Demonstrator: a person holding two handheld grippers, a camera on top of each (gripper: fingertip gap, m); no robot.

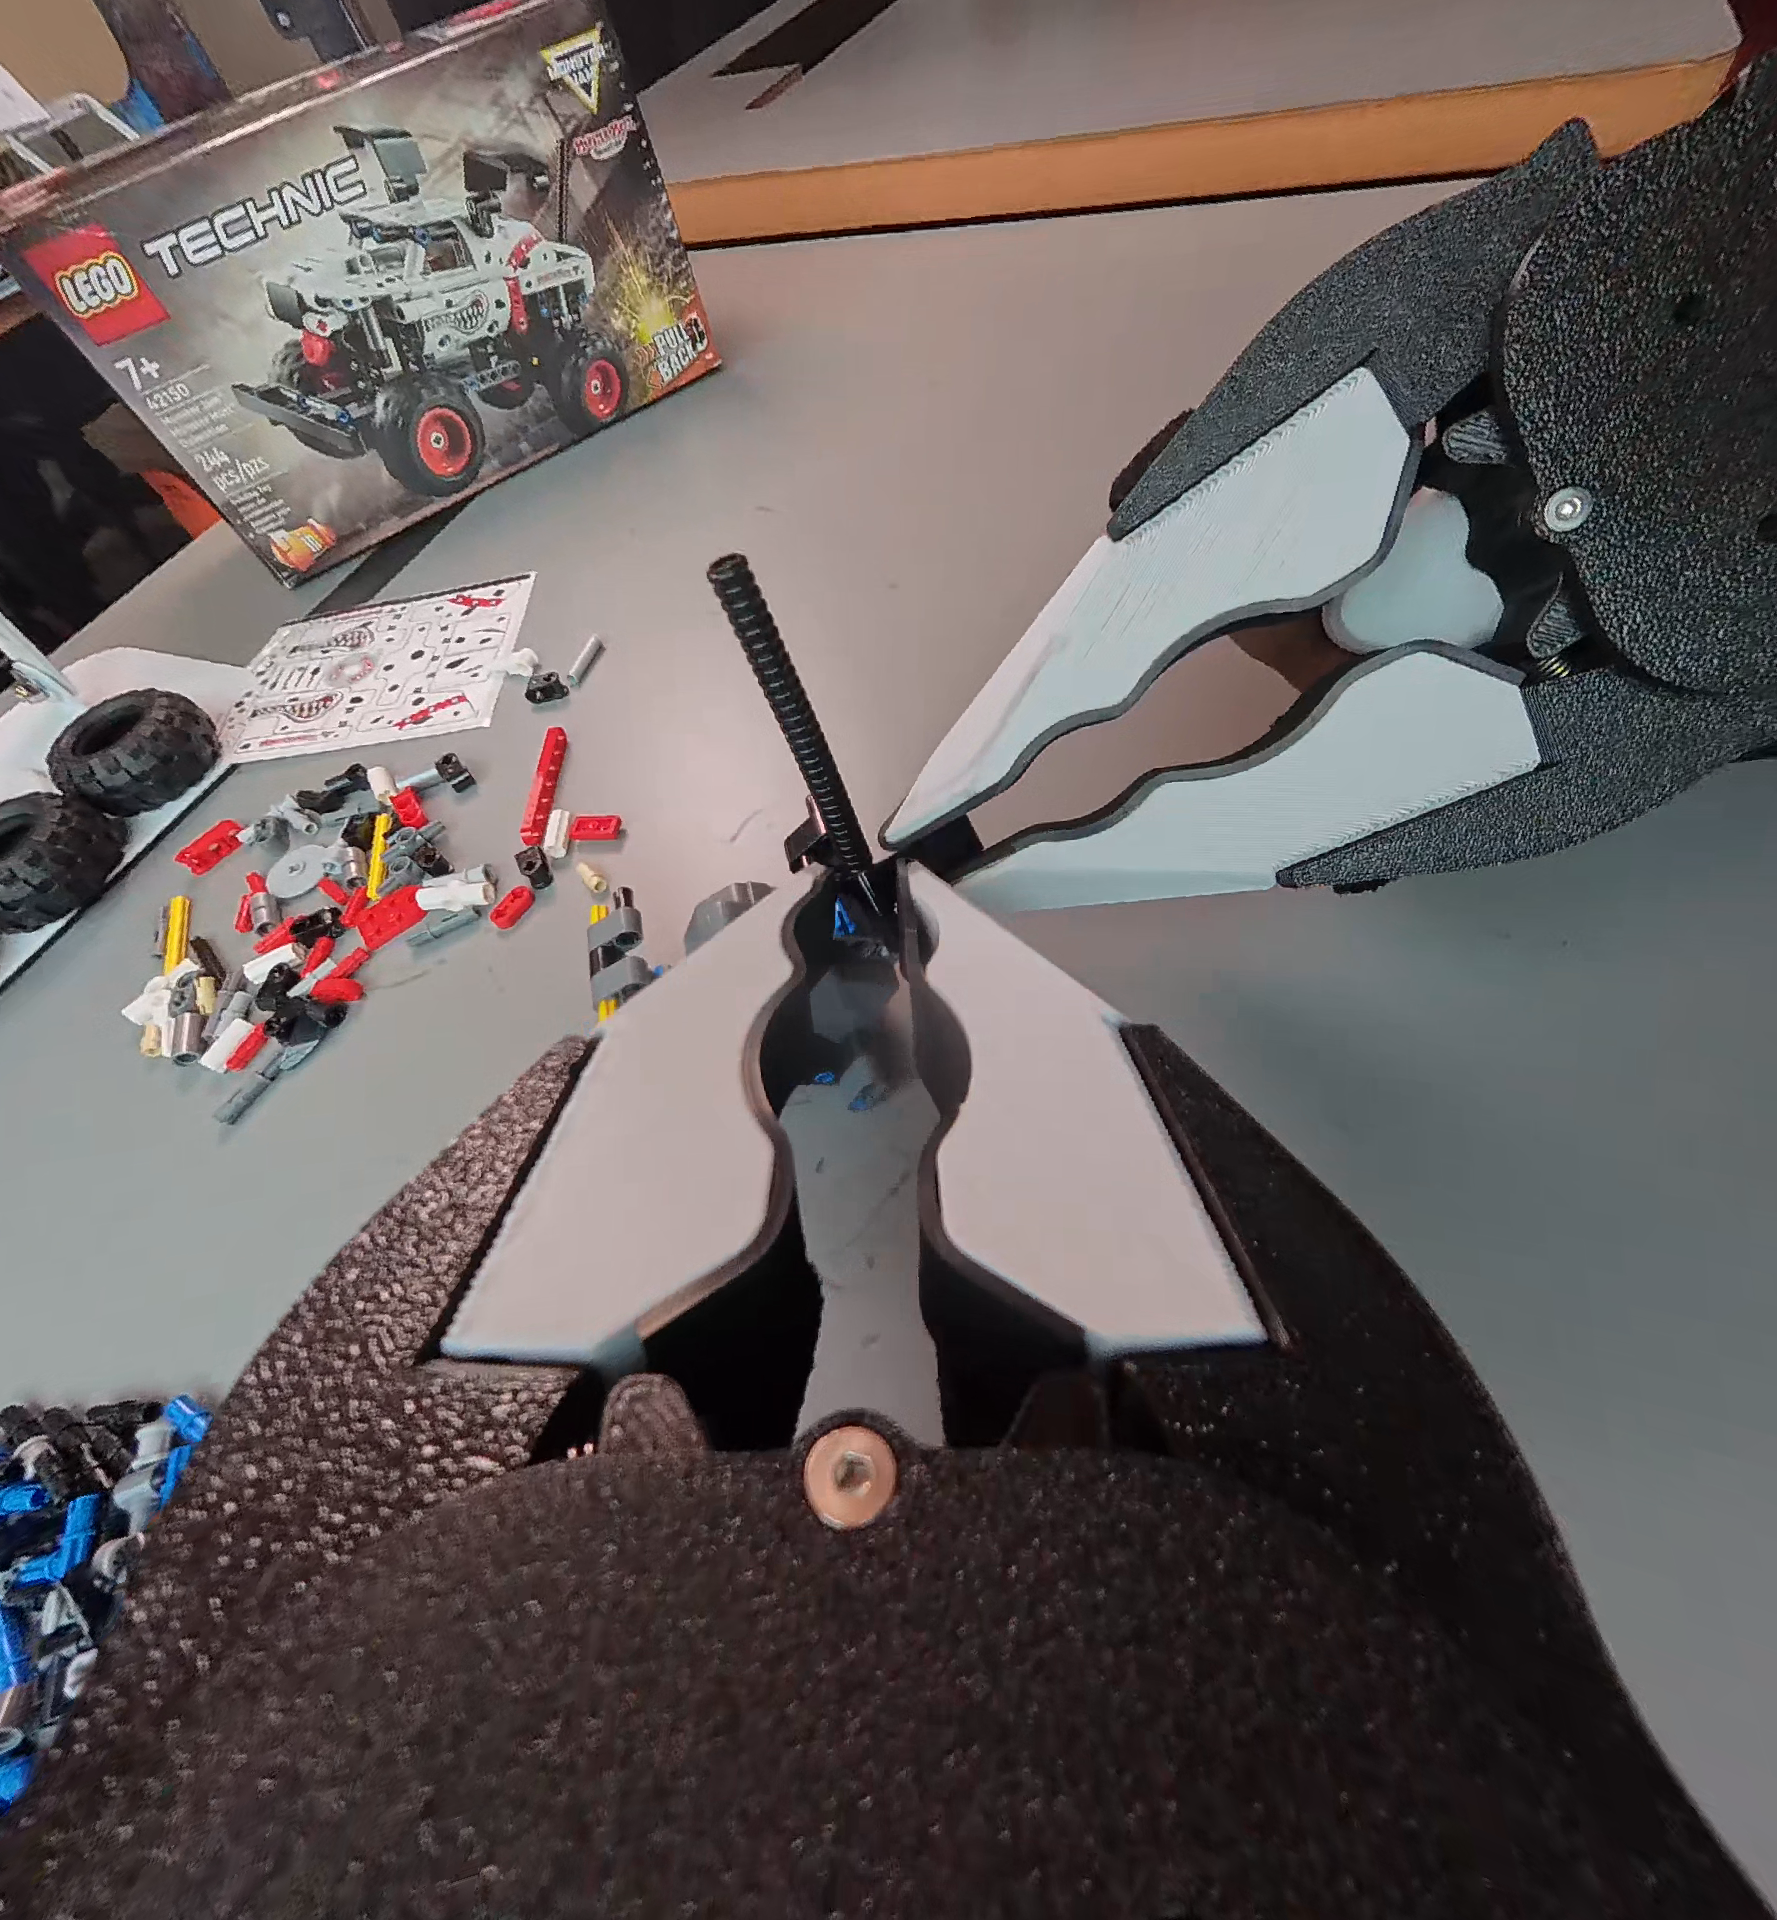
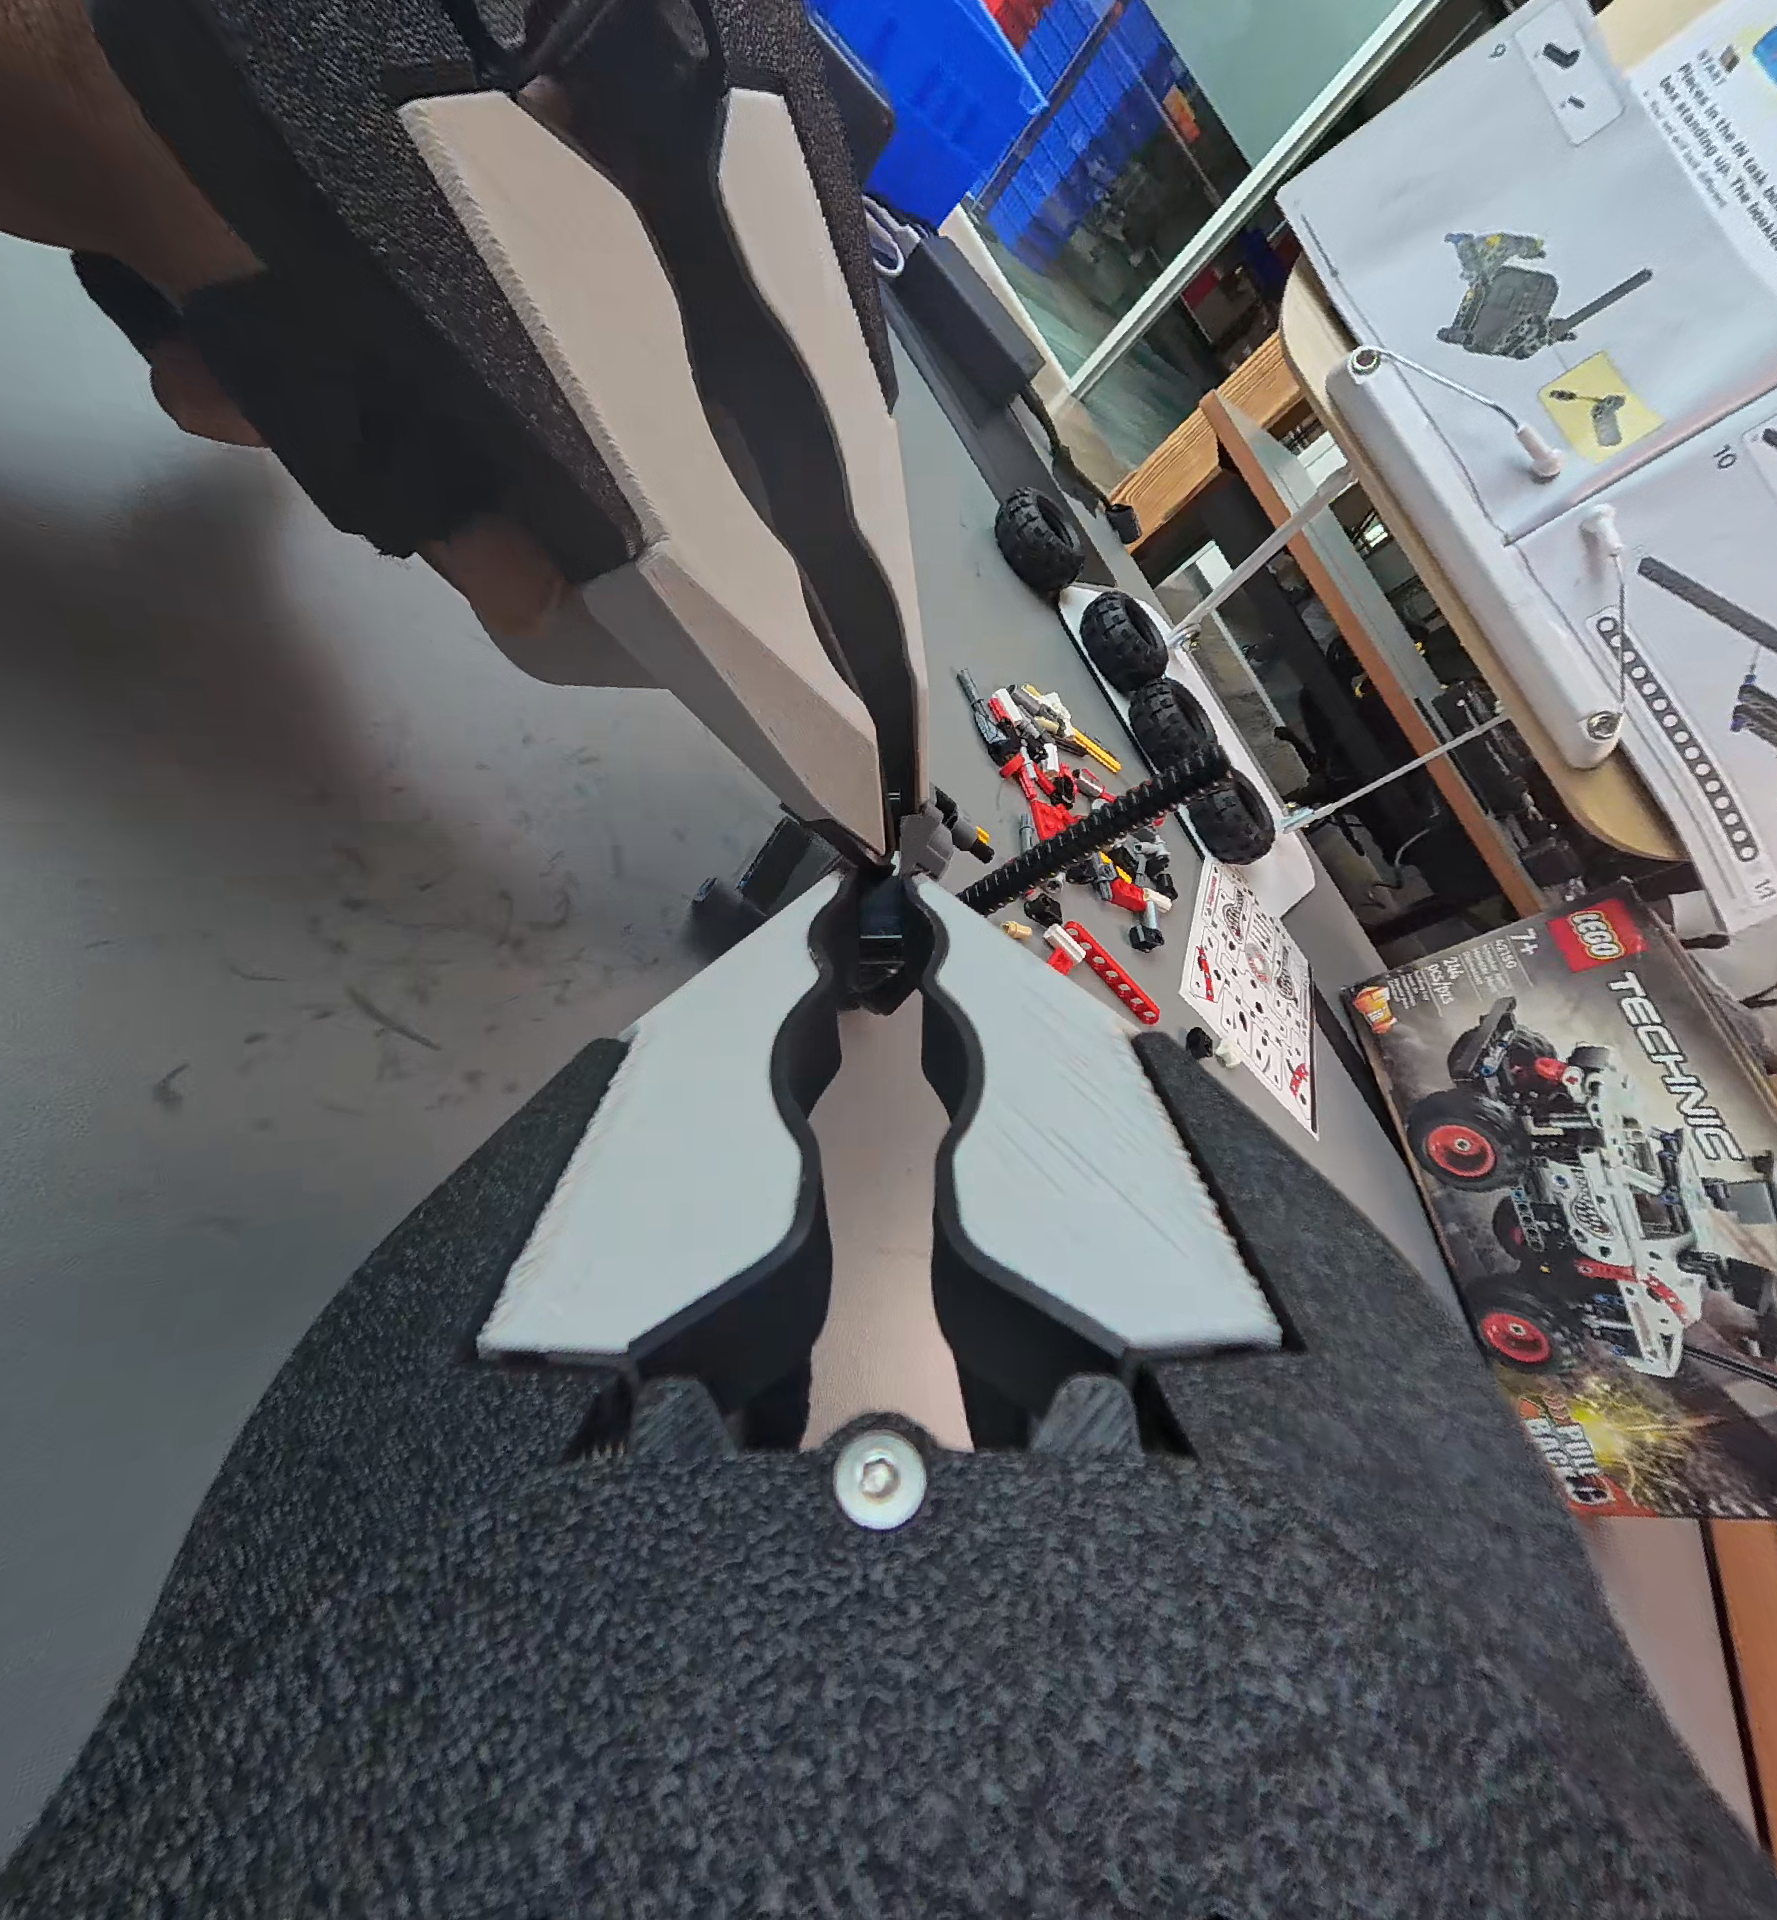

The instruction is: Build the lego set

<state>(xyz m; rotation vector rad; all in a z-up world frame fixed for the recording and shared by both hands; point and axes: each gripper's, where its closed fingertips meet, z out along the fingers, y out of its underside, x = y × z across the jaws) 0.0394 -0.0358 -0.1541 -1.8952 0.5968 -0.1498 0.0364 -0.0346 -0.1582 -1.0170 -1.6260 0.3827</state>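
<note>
A small grey and black Lego assembly (image 1: 848, 935) with blue pins is held above the grey table (image 1: 1331, 1195). A long black toothed beam (image 1: 780, 707) sticks up from it. My left gripper (image 1: 863, 883) is shut on the assembly. My right gripper (image 1: 931, 857) comes in from the right, its tips meeting the left's, shut on a black part of the same assembly. In the right wrist view my right gripper (image 2: 879, 899) pinches that black part (image 2: 879, 940). The left gripper (image 2: 894, 847) reaches down from above, and the beam (image 2: 1092, 831) points right.
Loose red, grey, white and yellow parts (image 1: 344, 914) lie left on the table, with black tyres (image 1: 131, 748), a sticker sheet (image 1: 385, 665) and the set's box (image 1: 364, 312) behind. A pile of blue pins (image 1: 11, 1558) lies lower left. An open instruction booklet (image 2: 1590, 312) stands at the right. The tips of both grippers are at nearly the same place.
</note>
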